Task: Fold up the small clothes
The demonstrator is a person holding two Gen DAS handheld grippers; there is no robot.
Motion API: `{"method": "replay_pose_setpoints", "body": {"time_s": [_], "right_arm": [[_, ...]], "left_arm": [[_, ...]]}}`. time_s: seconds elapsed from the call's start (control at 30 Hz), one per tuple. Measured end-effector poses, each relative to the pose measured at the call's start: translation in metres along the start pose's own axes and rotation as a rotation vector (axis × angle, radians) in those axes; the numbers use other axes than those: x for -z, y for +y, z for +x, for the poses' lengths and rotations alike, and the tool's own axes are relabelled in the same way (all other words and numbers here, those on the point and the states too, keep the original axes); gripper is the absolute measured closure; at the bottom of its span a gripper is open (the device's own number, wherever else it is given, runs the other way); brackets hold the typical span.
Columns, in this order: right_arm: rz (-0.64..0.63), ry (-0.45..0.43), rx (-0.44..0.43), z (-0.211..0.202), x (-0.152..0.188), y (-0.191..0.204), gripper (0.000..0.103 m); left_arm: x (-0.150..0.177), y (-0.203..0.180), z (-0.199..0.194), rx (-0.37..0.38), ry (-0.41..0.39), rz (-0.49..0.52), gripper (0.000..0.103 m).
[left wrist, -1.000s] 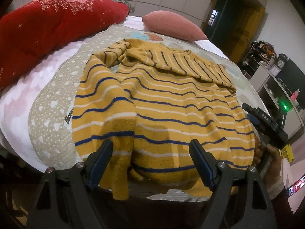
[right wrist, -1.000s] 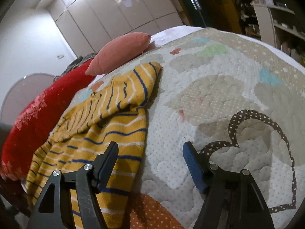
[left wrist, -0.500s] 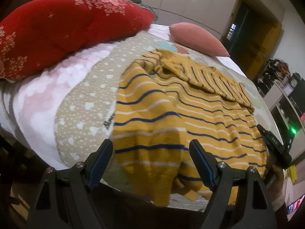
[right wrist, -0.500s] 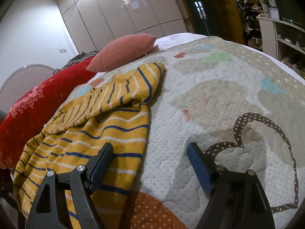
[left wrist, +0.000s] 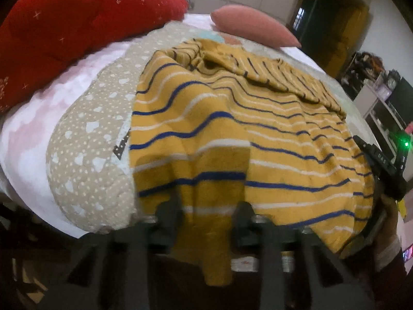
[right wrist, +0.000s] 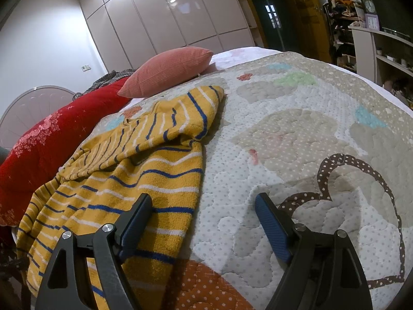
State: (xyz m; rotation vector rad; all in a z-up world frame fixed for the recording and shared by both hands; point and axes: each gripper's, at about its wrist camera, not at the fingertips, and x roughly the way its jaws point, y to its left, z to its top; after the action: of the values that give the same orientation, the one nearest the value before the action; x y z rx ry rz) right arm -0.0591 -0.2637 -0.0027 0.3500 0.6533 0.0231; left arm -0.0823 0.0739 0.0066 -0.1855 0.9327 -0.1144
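A yellow sweater (left wrist: 232, 134) with blue and white stripes lies spread on the quilt, its hem hanging over the near bed edge. It also shows in the right wrist view (right wrist: 134, 175). My left gripper (left wrist: 206, 214) is at the hem's left part with the fingers narrowed around a hanging fold of the cloth; motion blur hides whether they pinch it. My right gripper (right wrist: 204, 217) is open at the sweater's right hem corner, its left finger (right wrist: 136, 214) over the cloth and its right finger (right wrist: 271, 222) over the quilt. In the left wrist view it shows at the right edge (left wrist: 379, 170).
A patterned quilt (right wrist: 296, 134) covers the bed. A red blanket (left wrist: 64, 25) lies along the left side and a pink pillow (left wrist: 253, 28) at the far end. Wardrobe doors (right wrist: 167, 18) stand behind the bed. Shelves with clutter (right wrist: 374, 41) stand to the right.
My left gripper has moved in onto the hem and its fingers have narrowed from wide open around a hanging fold. My right gripper has stayed open and shifted slightly at the right hem corner.
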Motion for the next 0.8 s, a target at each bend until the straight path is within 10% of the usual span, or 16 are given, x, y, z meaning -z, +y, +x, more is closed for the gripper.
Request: {"method": "replay_pose_setpoints", "body": {"time_s": [0.07,0.13,0.27,0.37,0.43,0.53,0.8], "right_arm": [[-0.001,0.001,0.000,0.000,0.000,0.000,0.018],[-0.003,-0.001,0.001,0.000,0.000,0.000,0.018],[-0.008,-0.002,0.006,0.000,0.001,0.001,0.018],[-0.010,-0.001,0.008,0.000,0.001,0.001,0.018],[-0.014,0.000,0.011,0.000,0.001,0.001,0.017],[-0.016,0.011,0.010,0.000,-0.001,0.001,0.017],[0.089,0.194,-0.224,-0.037,0.001,-0.015,0.017]], "left_arm": [[-0.014,0.020,-0.013,-0.002,-0.023,-0.034,0.081],[-0.029,0.038,-0.028,-0.157,-0.082,-0.045,0.098],[-0.068,0.102,-0.081,-0.407,-0.251,-0.177,0.098],[-0.080,0.133,-0.099,-0.436,-0.292,-0.277,0.090],[-0.078,0.142,-0.108,-0.435,-0.324,-0.330,0.063],[-0.061,0.138,-0.109,-0.326,-0.337,-0.374,0.034],[-0.002,0.049,-0.047,0.115,-0.105,-0.185,0.033]]}}
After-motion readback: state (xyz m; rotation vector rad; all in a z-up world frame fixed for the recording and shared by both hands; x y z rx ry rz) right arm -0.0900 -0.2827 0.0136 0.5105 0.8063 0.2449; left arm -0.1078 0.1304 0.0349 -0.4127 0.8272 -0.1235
